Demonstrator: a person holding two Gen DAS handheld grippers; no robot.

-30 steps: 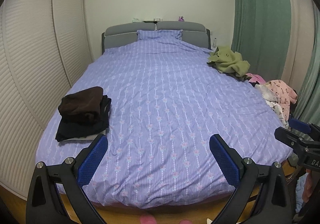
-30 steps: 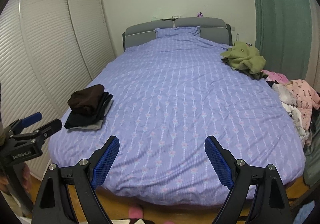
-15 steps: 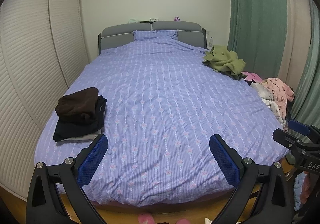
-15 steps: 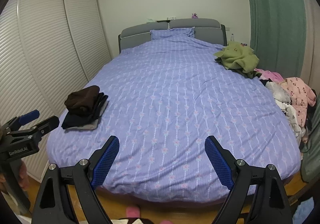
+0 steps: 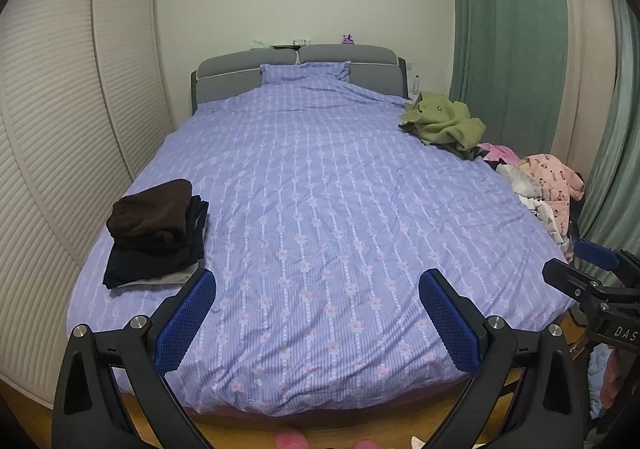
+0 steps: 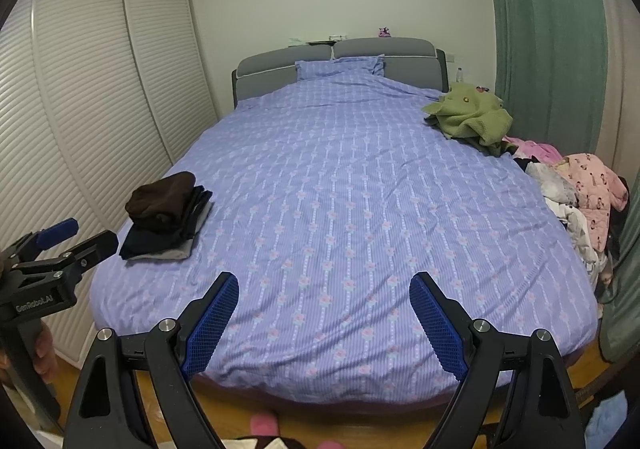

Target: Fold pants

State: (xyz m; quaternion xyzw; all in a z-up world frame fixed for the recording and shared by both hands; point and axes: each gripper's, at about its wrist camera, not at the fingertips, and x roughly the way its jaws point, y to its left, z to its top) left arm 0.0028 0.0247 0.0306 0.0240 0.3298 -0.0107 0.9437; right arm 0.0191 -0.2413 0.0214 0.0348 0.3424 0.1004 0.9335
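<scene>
A stack of folded dark clothes, brown piece on top (image 5: 154,231) (image 6: 168,215), lies at the bed's left edge. Unfolded clothes lie along the right edge: an olive green garment (image 5: 442,121) (image 6: 470,117) farther back and a pink and white heap (image 5: 546,189) (image 6: 580,197) nearer. My left gripper (image 5: 316,319) is open and empty, held off the foot of the bed. My right gripper (image 6: 324,321) is open and empty, also off the foot. Each gripper shows at the edge of the other's view: the right one (image 5: 592,281), the left one (image 6: 60,245).
The bed has a purple flowered cover (image 5: 320,209) and a grey headboard (image 5: 296,65). White louvred closet doors (image 5: 60,129) stand close on the left, green curtains (image 5: 508,41) on the right. Wooden floor (image 6: 360,425) shows below the bed's foot.
Both grippers have drawn back from the bed, so more of the floor and the foot edge shows. Both stay open and empty. The clothes have not moved.
</scene>
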